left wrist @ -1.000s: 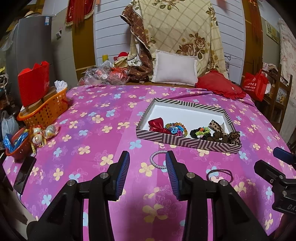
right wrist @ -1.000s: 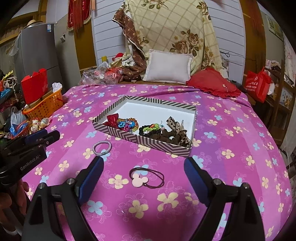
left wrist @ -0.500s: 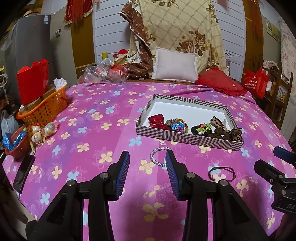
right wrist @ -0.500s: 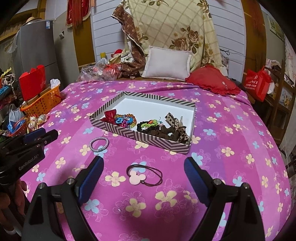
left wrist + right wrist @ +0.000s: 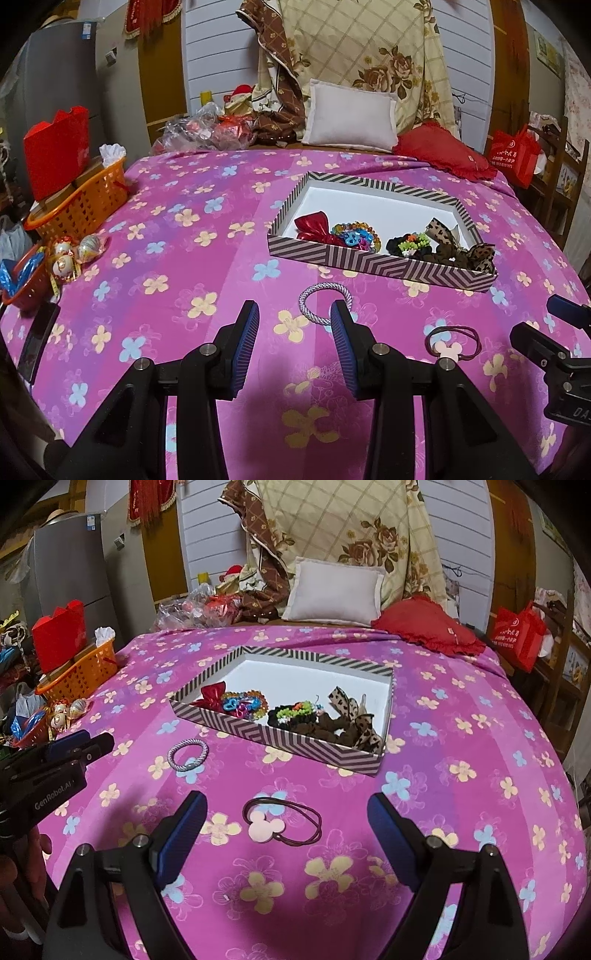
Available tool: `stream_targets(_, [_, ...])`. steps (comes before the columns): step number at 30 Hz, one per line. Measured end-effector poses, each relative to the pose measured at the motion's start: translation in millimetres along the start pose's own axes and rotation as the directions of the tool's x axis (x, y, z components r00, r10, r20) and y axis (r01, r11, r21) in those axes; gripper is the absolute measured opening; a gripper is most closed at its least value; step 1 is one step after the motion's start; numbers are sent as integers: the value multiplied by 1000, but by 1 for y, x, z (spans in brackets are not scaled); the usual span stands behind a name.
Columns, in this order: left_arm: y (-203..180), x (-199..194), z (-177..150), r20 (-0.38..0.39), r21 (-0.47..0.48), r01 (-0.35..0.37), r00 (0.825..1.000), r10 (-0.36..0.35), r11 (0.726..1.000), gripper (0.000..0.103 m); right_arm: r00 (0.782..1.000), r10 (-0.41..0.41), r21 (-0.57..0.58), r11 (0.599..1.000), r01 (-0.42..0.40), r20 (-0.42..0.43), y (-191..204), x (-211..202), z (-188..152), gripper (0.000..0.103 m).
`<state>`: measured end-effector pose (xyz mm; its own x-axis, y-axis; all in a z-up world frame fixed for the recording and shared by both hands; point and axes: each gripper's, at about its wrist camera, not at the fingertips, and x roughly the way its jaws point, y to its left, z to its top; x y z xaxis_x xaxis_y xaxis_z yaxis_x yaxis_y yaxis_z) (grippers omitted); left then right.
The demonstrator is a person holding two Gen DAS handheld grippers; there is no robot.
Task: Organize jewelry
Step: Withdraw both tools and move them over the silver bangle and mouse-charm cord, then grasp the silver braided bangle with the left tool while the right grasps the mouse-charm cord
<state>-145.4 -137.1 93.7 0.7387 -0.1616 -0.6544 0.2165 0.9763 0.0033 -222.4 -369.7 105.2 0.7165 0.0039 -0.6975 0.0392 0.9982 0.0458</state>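
The left claw (image 5: 294, 317), at the bottom middle of its view, is partly open. The right claw (image 5: 287, 814) is wide open, holding nothing.

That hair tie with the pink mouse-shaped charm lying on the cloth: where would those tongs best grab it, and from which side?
Probably at the mouse charm, from above. The hair tie lies flat on the cloth, and its thin cords offer little to pinch, while the charm is the one solid part. The right tongs stand open on either side of it, so coming down over the charm and closing across it looks simplest.
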Motion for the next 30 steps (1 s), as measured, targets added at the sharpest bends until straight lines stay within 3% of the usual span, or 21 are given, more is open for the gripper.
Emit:
stream_targets(15, [12, 32, -5, -71, -13, 5, 997, -6, 1000, 20, 998, 16, -14, 1000, -17, -68, -5, 28, -12, 91])
stream_targets(23, [47, 52, -5, -143, -96, 41, 988, -54, 995, 20, 993, 42, -23, 999, -45, -108, -11, 44, -26, 91])
stream_targets(30, [46, 72, 0, -202, -95, 61, 976, -80, 994, 20, 989, 78, -1, 997, -79, -127, -16, 56, -23, 85])
